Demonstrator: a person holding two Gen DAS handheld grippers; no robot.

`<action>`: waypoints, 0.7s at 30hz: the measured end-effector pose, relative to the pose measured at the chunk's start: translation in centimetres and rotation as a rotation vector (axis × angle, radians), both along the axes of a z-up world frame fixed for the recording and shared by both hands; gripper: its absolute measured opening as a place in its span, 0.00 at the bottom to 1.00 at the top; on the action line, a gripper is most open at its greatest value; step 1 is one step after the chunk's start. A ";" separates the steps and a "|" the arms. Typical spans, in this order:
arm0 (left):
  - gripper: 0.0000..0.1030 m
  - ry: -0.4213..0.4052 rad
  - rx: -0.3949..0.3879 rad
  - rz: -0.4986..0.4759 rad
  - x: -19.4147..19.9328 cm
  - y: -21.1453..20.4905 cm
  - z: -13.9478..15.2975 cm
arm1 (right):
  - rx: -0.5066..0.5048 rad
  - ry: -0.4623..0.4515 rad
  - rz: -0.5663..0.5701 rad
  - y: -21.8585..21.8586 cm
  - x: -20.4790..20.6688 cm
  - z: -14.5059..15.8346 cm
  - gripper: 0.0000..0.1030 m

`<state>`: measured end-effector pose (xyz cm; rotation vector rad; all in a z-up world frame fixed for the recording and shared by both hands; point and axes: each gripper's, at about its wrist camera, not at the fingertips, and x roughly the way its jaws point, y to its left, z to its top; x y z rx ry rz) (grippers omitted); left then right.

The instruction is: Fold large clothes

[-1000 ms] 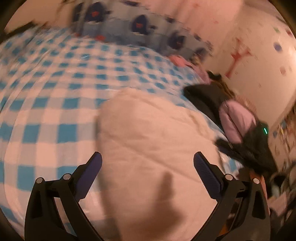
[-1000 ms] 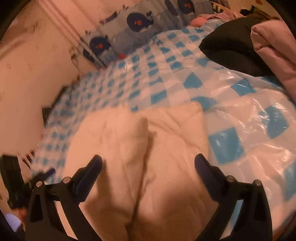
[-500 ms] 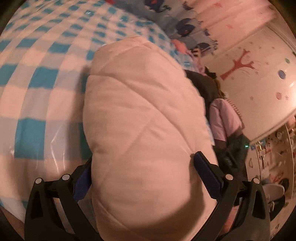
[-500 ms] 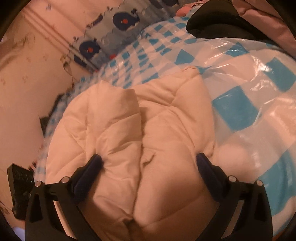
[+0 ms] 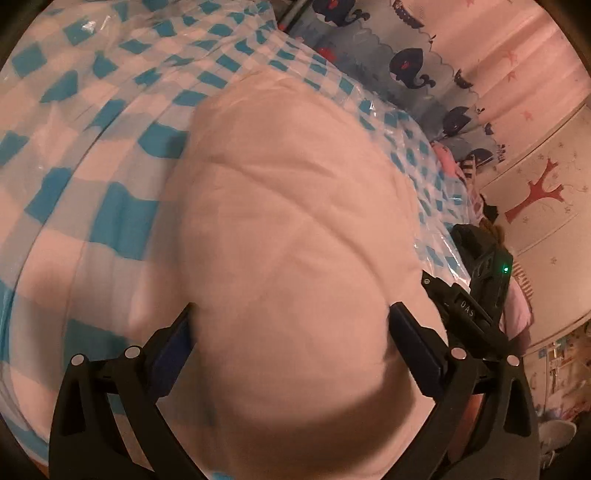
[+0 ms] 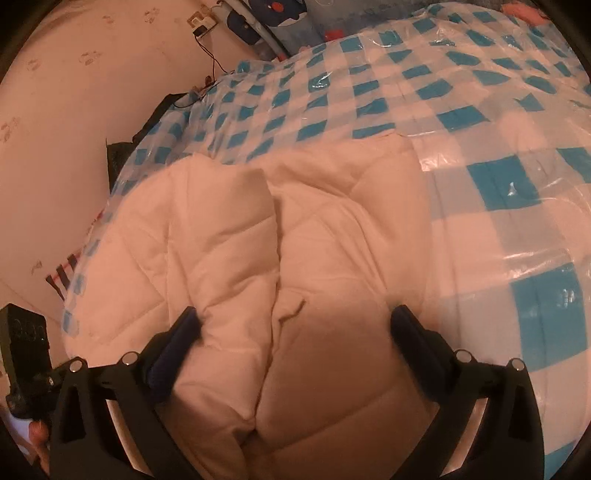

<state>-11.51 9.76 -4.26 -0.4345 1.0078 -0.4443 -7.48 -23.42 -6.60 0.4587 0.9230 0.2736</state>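
A cream quilted padded garment (image 5: 288, 236) lies folded into a thick bundle on the blue-and-white checked bed cover (image 5: 74, 155). My left gripper (image 5: 291, 325) is open, its fingers spread wide on either side of the bundle's near end. In the right wrist view the same garment (image 6: 295, 258) shows two folded halves with a seam between them. My right gripper (image 6: 295, 325) is open too, straddling the near end of the garment. The right gripper's body (image 5: 476, 295) shows at the right of the left wrist view.
The checked cover (image 6: 480, 110) is under clear plastic. Whale-print pillows (image 5: 406, 62) lie at the head of the bed. Dark and pink clothes (image 5: 517, 310) are piled at the right. A wall with a socket and cable (image 6: 203, 29) borders the bed's left side.
Both grippers have moved in low and close over the garment, which now fills the space between their open fingers. The garment itself stays folded in place.
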 end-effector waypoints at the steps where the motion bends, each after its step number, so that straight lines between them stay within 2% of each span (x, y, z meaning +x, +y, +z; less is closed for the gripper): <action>1: 0.93 -0.030 0.020 0.001 -0.4 0.0 0.5 | -0.007 0.006 0.003 -0.3 -0.3 -0.1 0.95; 3: 0.93 -0.102 0.067 0.042 -1.1 0.4 2.2 | -0.001 0.054 0.014 -1.3 -0.4 0.2 0.95; 5: 0.93 -0.216 0.102 0.107 -1.2 0.4 4.6 | -0.042 0.061 0.008 -2.0 -0.5 1.8 0.95; 6: 0.93 -0.257 0.109 0.132 -0.6 0.3 5.3 | -0.071 0.029 -0.002 -2.2 -0.4 3.6 0.95; 9: 0.93 -0.339 0.108 0.170 2.0 -1.5 7.5 | -0.073 -0.081 -0.020 -1.9 1.1 8.7 0.95; 12: 0.93 -0.364 0.132 0.185 4.8 -3.5 9.2 | -0.110 -0.121 -0.002 0.3 5.1 11.6 0.95; 14: 0.93 -0.337 0.170 0.182 7.0 -5.1 9.6 | -0.170 -0.068 0.012 1.8 8.0 10.2 0.95; 16: 0.93 -0.267 0.224 0.132 8.9 -6.6 8.4 | -0.300 0.038 0.000 2.6 10.4 5.1 0.95; 17: 0.93 -0.227 0.233 0.101 9.8 -7.2 7.3 | -0.280 0.089 0.017 2.1 10.8 1.8 0.95; 18: 0.93 -0.184 0.227 0.078 10.5 -7.7 6.0 | -0.097 0.117 -0.004 -0.1 10.4 -2.1 0.95; 19: 0.93 -0.149 0.228 0.066 11.1 -8.0 4.3 | -0.055 0.100 -0.025 -0.9 9.8 -2.7 0.95; 21: 0.93 -0.157 0.330 0.041 11.1 -9.3 1.8 | -0.095 0.072 -0.049 -0.8 8.8 -2.3 0.95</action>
